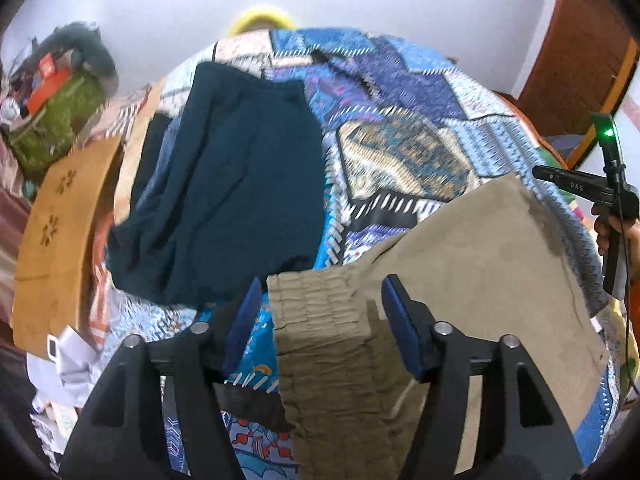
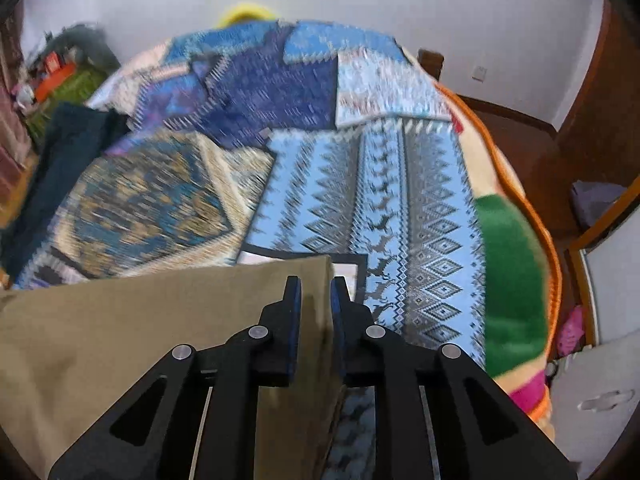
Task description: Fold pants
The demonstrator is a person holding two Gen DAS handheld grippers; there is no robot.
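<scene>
Jaws of the left gripper (image 1: 320,300) stand wide apart, released, with the elastic waistband of the khaki pants (image 1: 472,264) lying between them and touching neither pad; jaws of the right gripper (image 2: 316,300) are nearly closed, clenched on the far corner edge of the same khaki pants (image 2: 160,320). The pants lie spread on the bed over a blue patterned quilt (image 2: 360,184), with a dark navy garment (image 1: 240,184) flat on the quilt to their left, close to the waistband but apart from it. The right gripper (image 1: 600,192) shows at the right edge of the left wrist view, beyond the khaki cloth.
</scene>
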